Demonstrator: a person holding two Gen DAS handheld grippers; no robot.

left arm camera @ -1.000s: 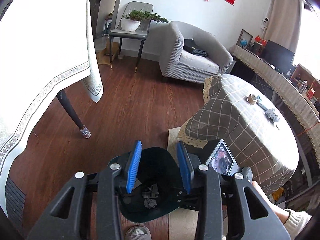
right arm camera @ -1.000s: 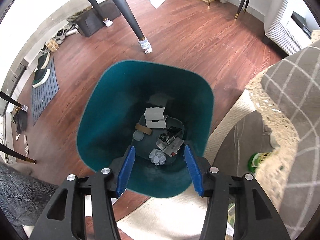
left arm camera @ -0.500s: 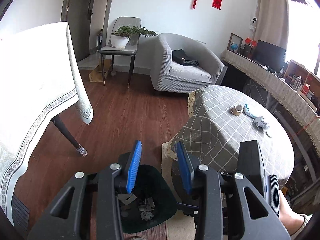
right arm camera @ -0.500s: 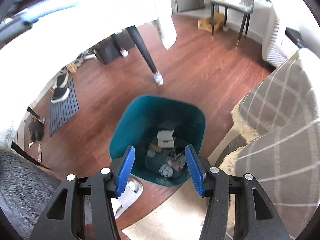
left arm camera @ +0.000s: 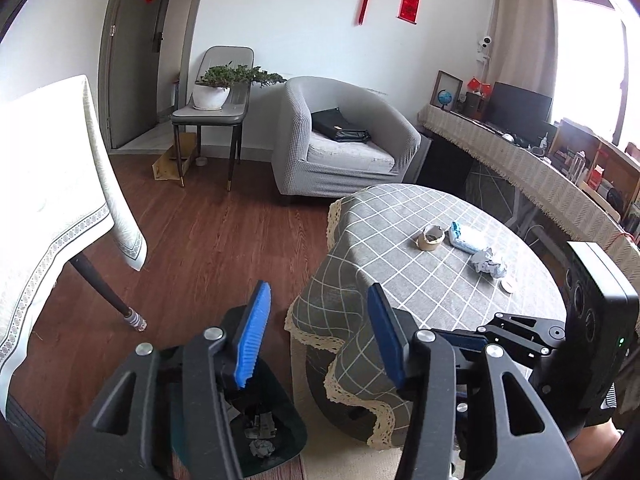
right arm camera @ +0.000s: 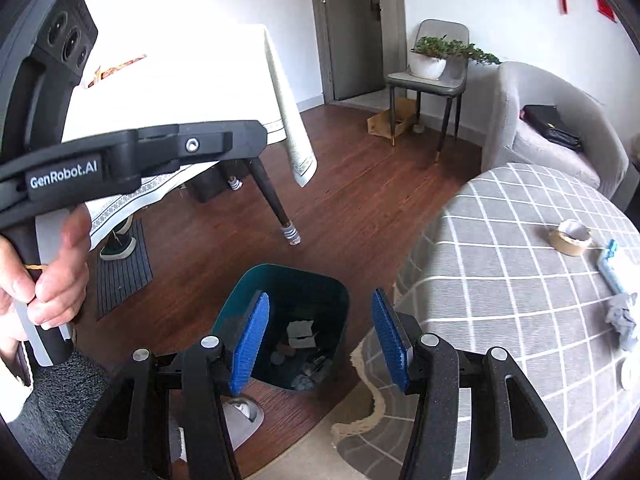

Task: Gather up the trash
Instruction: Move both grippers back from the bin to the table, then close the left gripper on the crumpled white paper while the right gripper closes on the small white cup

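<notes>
A teal trash bin (right arm camera: 292, 292) stands on the wood floor beside the round table; it holds several scraps of paper and card. It also shows low in the left wrist view (left arm camera: 276, 432). On the grey checked tablecloth (left arm camera: 400, 264) lie a tape roll (left arm camera: 431, 237), a blue-and-white wipes pack (left arm camera: 466, 237), a crumpled grey paper (left arm camera: 488, 264) and a small white disc (left arm camera: 509, 287). My left gripper (left arm camera: 320, 336) is open and empty, above the bin and table edge. My right gripper (right arm camera: 318, 340) is open and empty, raised over the bin.
A dining table with a white cloth (left arm camera: 48, 200) and dark leg (left arm camera: 108, 292) stands left. A grey armchair (left arm camera: 340, 140) and a chair with a potted plant (left arm camera: 212, 96) are at the back. A long sideboard (left arm camera: 540, 184) runs along the right. A beige rug (right arm camera: 320, 456) lies under the round table.
Both grippers have risen away from the bin and tilted up toward the room. The bin looks smaller and the round table's top has come into view. Both stayed open.
</notes>
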